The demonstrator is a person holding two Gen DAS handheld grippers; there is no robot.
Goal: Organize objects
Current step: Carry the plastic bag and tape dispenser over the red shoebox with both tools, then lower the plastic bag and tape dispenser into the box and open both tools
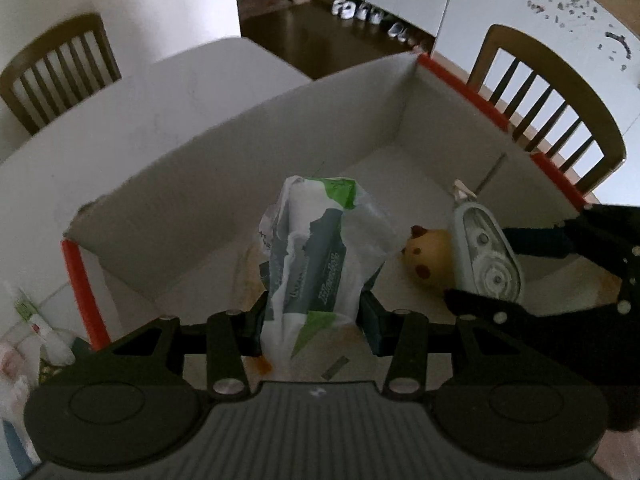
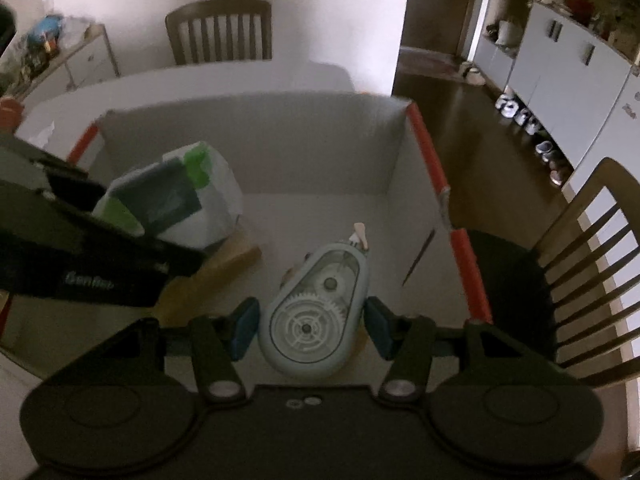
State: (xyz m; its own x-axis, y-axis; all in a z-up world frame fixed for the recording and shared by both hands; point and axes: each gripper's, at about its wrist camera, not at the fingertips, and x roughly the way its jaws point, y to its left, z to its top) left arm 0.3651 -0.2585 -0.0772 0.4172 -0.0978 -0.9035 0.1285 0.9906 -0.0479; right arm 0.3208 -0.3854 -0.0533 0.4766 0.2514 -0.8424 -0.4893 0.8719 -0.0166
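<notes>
A white cardboard box (image 1: 280, 128) with orange-red edges sits on the table; it also shows in the right wrist view (image 2: 304, 136). My left gripper (image 1: 316, 312) is shut on a crumpled white, green and dark-blue plastic packet (image 1: 316, 256), held inside the box; the packet also shows in the right wrist view (image 2: 180, 196). My right gripper (image 2: 312, 326) is shut on a pale blue correction tape dispenser (image 2: 316, 312), held over the box floor; it also shows in the left wrist view (image 1: 484, 252). A yellow round toy with brown spots (image 1: 428, 256) lies in the box beside the dispenser.
Wooden chairs stand at the table's far side (image 2: 220, 28) and right (image 2: 592, 264). A flat yellowish item (image 2: 216, 276) lies on the box floor under the packet. Small items (image 1: 36, 320) lie outside the box at left. White cabinets (image 2: 560, 80) and shoes line the room.
</notes>
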